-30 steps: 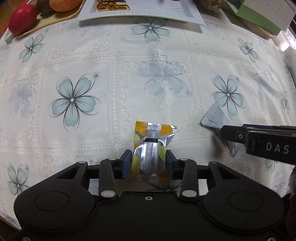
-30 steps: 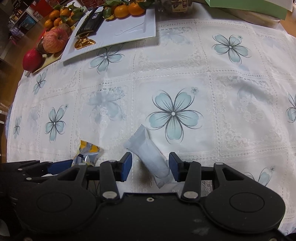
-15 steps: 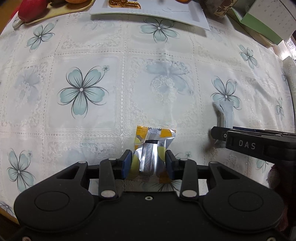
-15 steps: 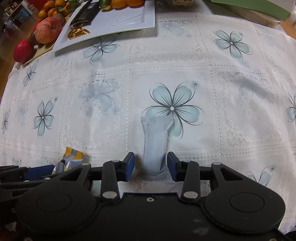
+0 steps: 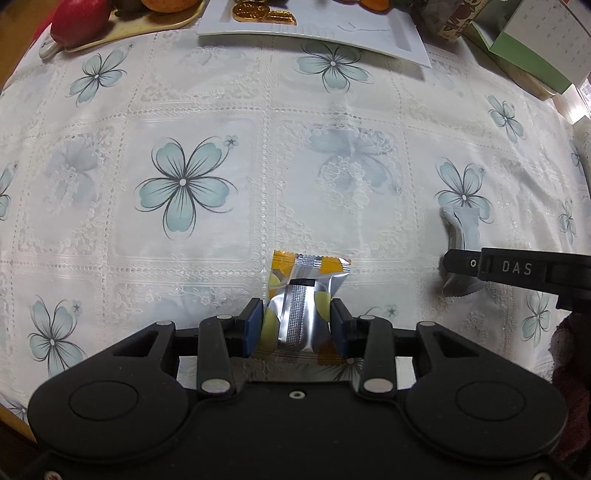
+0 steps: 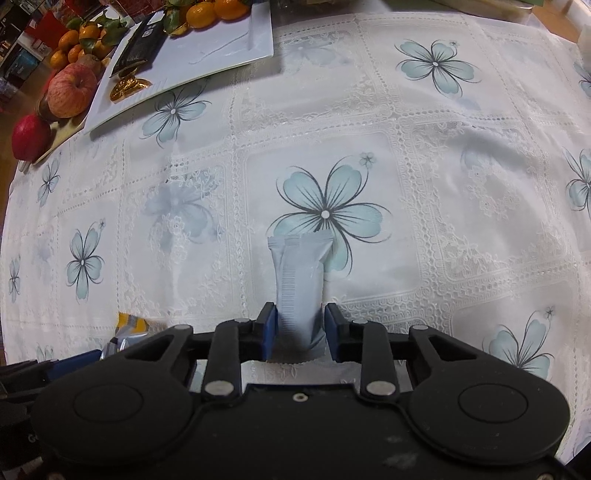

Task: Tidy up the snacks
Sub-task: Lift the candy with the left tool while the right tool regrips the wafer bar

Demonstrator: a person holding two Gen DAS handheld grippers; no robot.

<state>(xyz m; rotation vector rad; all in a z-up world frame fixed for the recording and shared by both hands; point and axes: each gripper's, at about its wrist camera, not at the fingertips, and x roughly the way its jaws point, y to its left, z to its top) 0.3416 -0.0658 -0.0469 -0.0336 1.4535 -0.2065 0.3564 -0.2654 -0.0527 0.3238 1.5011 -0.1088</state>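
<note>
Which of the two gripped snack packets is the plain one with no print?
The pale grey stick packet in the right gripper, whose fingers have just been closing on it. The left gripper holds the silver packet with yellow and orange print.

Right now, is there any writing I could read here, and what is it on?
"DAS": white letters on the right gripper's black arm.
Calendar grid on the green box: digits too small to read.
Brown packet beside it: lettering cut off, unreadable.
Dark wrapper on the white plate: label blurred.
The snack packets show no readable text.
</note>
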